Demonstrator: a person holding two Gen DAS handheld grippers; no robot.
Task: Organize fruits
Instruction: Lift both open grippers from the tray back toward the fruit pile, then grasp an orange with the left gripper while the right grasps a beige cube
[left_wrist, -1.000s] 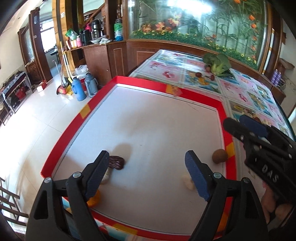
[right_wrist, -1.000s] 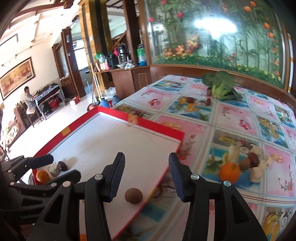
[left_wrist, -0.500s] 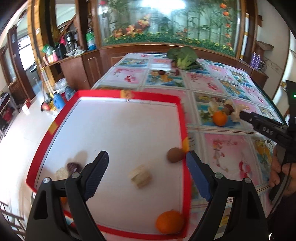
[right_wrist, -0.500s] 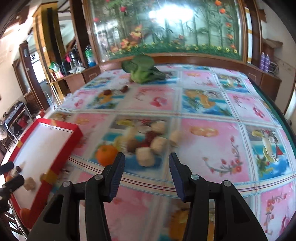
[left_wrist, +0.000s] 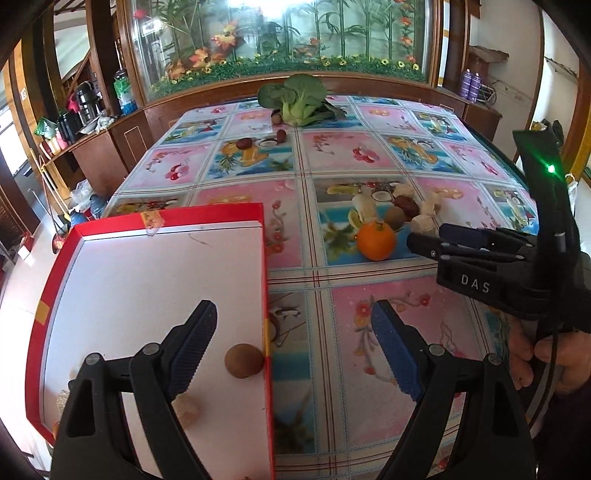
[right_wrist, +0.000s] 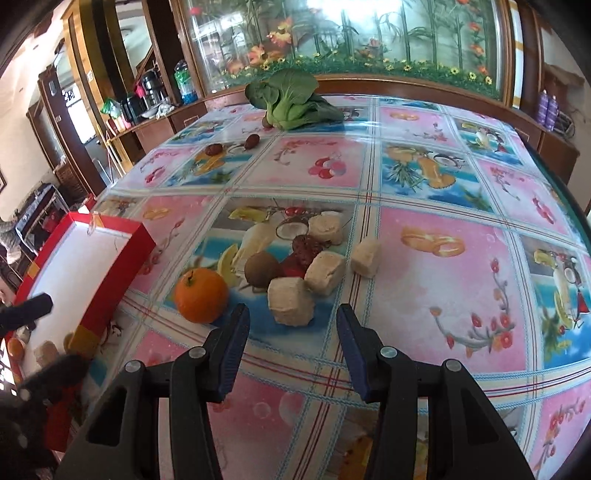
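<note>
A red-rimmed white tray (left_wrist: 155, 266) lies at the table's left; it also shows in the right wrist view (right_wrist: 110, 254). In it sit a brown round fruit (left_wrist: 243, 360) by the right rim and a pale piece (left_wrist: 186, 408). My left gripper (left_wrist: 291, 343) is open and empty above the tray's right edge. A fruit pile lies on the tablecloth: an orange (right_wrist: 201, 294), a brown fruit (right_wrist: 261, 268), a dark red fruit (right_wrist: 306, 248) and several pale chunks (right_wrist: 291, 301). My right gripper (right_wrist: 291, 345) is open and empty just short of the nearest chunk; it also shows in the left wrist view (left_wrist: 428, 242).
A green leafy vegetable (right_wrist: 291, 99) and small dark red fruits (right_wrist: 213, 148) lie at the far side of the table. A wooden cabinet with a glass display (right_wrist: 369, 37) stands behind. The floor drops off left of the tray.
Both grippers swung right. The left view moved from the tray's middle to its right edge. The right gripper left the tray and came close to the fruit pile.
</note>
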